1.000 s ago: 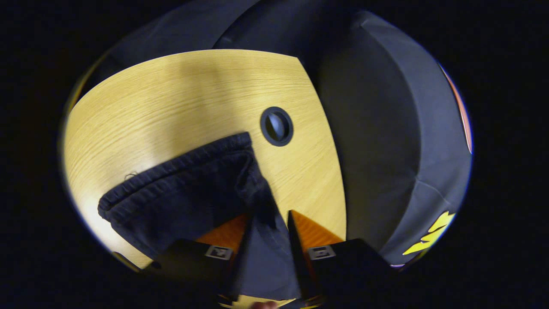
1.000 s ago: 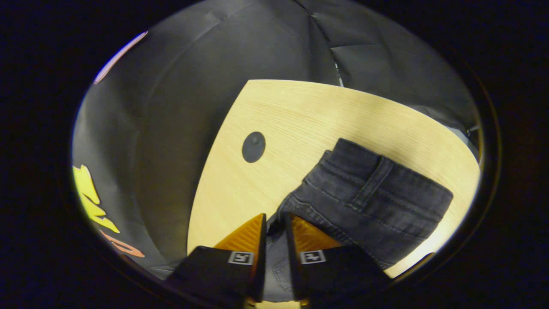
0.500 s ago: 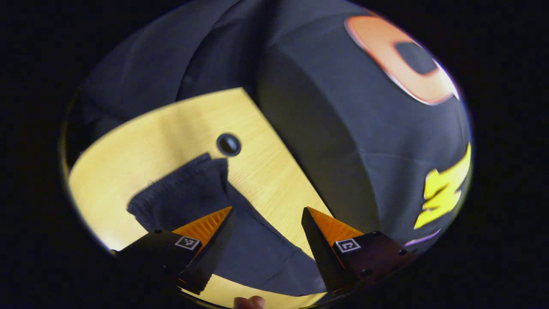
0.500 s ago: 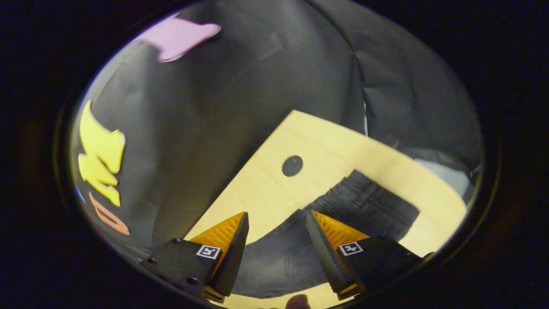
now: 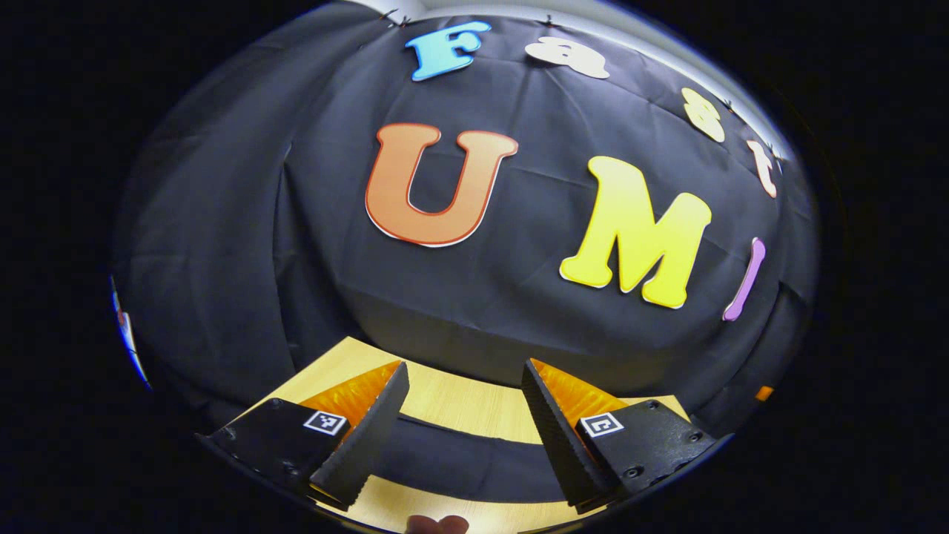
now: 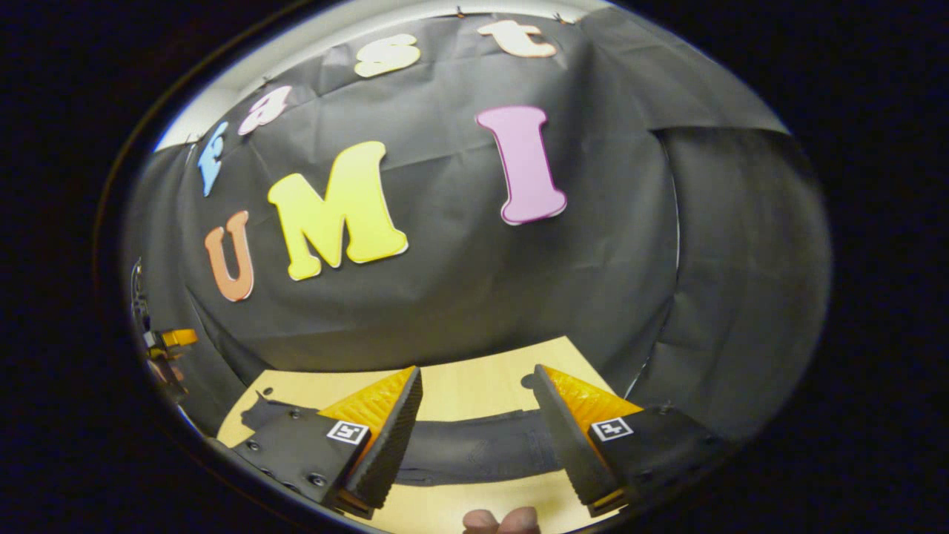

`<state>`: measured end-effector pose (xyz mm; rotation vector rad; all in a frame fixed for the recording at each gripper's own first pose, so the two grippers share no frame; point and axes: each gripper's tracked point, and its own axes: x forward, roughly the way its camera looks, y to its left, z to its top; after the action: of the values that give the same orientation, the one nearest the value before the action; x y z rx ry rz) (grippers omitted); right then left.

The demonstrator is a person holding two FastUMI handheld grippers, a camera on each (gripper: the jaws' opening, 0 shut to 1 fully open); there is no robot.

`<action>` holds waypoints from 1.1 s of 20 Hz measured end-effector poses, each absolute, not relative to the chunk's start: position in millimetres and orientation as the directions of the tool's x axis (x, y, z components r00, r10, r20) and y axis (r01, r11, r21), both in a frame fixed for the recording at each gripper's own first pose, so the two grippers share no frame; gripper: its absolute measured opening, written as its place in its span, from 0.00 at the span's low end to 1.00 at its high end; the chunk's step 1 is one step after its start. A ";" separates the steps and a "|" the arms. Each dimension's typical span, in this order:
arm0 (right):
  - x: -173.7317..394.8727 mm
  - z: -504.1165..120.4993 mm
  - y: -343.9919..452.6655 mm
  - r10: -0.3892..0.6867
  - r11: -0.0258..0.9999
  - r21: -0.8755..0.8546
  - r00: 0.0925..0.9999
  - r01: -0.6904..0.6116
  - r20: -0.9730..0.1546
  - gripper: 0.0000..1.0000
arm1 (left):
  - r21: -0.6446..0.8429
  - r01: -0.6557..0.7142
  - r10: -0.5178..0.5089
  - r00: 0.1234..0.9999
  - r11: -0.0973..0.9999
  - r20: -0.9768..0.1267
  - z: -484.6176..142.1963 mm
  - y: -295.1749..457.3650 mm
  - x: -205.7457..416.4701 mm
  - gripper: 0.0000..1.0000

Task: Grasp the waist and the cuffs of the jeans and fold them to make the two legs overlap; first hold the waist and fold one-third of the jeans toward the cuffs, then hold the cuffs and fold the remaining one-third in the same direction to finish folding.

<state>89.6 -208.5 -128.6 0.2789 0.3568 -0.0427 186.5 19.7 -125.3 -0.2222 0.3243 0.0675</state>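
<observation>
Here, in the left gripper view, the left tool is seen at the bottom of the frame with its two fingers spread wide and nothing held between them. Beyond the gap, a dark band of the jeans is laid across the pale wooden counter low in the frame, and the booth's black cloth wall is seen in the whole upper part. A fingertip of the person is glimpsed at the very bottom edge. In the right gripper view, the right tool is likewise seen at the bottom with its fingers wide apart and empty. Between and beyond them the jeans are shown as a low, flat, dark strip lying on the counter, stretching toward the lower left of the frame. Part of another tool is caught at the far left edge. The garment is touched by neither tool, and both are held above it, pointed toward the wall. From the compact strip lying flat, the folding is judged to be finished or nearly so; how many layers are stacked cannot be told from this low angle, so no remaining step can be confirmed.
</observation>
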 end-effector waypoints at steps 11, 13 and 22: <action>28.5 -202.6 -247.6 -0.090 0.954 0.217 0.886 0.208 -0.455 0.94 | -0.145 -0.030 -0.024 0.933 0.989 -0.358 -150.3 -66.2 102.8 0.99; 38.3 -230.1 -257.2 -0.088 0.937 0.254 0.868 0.239 -0.489 0.94 | -0.115 -0.027 -0.015 0.938 0.993 -0.346 -141.9 -68.6 102.5 0.99; 123.0 -369.6 -304.1 -0.087 0.894 0.300 0.785 0.332 -0.613 0.99 | -0.093 -0.134 0.088 0.918 0.987 -0.388 -132.2 -61.6 72.7 0.99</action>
<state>123.0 -304.1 -369.6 0.4103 0.6307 -0.2327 72.7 -61.6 -132.2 -0.1188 0.3926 0.1142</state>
